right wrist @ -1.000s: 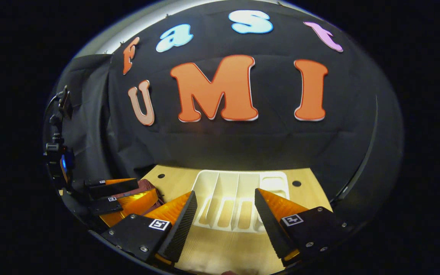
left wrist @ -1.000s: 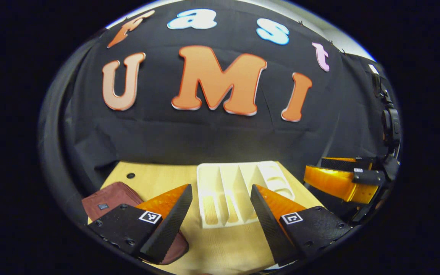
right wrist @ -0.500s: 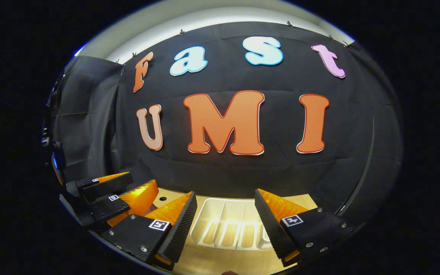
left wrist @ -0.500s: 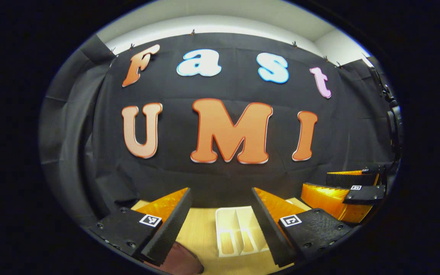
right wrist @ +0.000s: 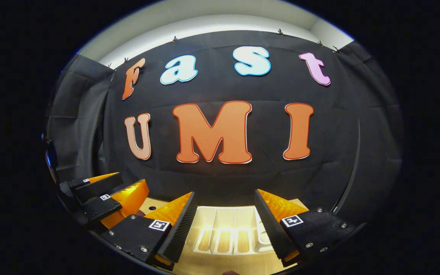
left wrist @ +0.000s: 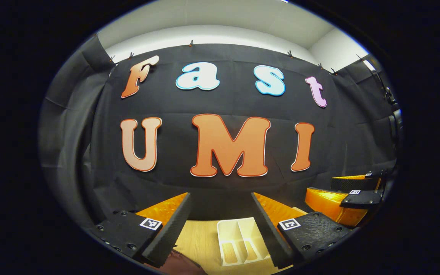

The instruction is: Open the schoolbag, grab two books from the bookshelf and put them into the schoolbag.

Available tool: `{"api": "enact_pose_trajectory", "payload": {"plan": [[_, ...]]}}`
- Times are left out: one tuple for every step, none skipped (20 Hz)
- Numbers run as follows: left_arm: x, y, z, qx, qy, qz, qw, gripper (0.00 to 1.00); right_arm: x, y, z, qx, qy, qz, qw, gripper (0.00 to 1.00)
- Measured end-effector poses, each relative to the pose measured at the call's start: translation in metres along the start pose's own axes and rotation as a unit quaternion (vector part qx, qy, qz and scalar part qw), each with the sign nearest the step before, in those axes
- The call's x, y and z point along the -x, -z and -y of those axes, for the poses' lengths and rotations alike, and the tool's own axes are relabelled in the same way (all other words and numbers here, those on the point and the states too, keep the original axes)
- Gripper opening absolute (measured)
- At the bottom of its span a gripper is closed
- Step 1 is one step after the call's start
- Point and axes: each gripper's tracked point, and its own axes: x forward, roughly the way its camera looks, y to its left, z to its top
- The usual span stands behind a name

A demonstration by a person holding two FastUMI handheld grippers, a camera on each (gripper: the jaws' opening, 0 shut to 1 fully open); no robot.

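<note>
Both grippers, left (left wrist: 220, 214) and right (right wrist: 224, 214), hold their 2 fingers spread (nothing between) above the white slotted plastic bookshelf (right wrist: 224, 229) on the pale wooden table (left wrist: 197, 240).

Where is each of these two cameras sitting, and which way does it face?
Left gripper view: rides the left gripper, facing the booth wall over the white rack; its open jaws show below, right gripper beside.
Right gripper view: rides the right gripper, facing likewise; left gripper at its left.
Shared: rack, wooden table.
</note>
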Motion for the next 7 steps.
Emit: {"api": "enact_pose_trajectory", "payload": {"plan": [[-0.001, 0.002, -0.001, -0.003, -0.003, -0.005, 1.000, 0.95, 0.000, 0.004, -0.003, 0.000, -0.002, -0.005, 1.000, 0.90], [-0.001, 0.008, -0.002, -0.007, -0.005, -0.010, 1.000, 0.95, 0.000, 0.008, -0.006, 0.000, -0.004, -0.010, 1.000, 0.91], [-0.001, 0.011, -0.003, -0.011, -0.008, -0.013, 1.000, 0.95, 0.001, 0.012, -0.010, 0.001, -0.009, -0.016, 1.000, 0.90], [-0.001, 0.012, -0.001, -0.012, -0.005, -0.016, 1.000, 0.95, 0.002, 0.016, -0.013, 0.003, -0.013, -0.021, 1.000, 0.91], [-0.001, 0.012, -0.001, -0.013, -0.006, -0.017, 1.000, 0.95, 0.002, 0.019, -0.015, 0.007, -0.015, -0.025, 1.000, 0.91], [0.001, 0.013, -0.002, -0.019, -0.008, -0.018, 1.000, 0.95, 0.003, 0.021, -0.017, 0.009, -0.018, -0.029, 0.999, 0.91], [0.003, 0.013, -0.001, -0.022, -0.009, -0.018, 1.000, 0.95, 0.004, 0.022, -0.020, 0.010, -0.022, -0.032, 0.999, 0.91]]}}
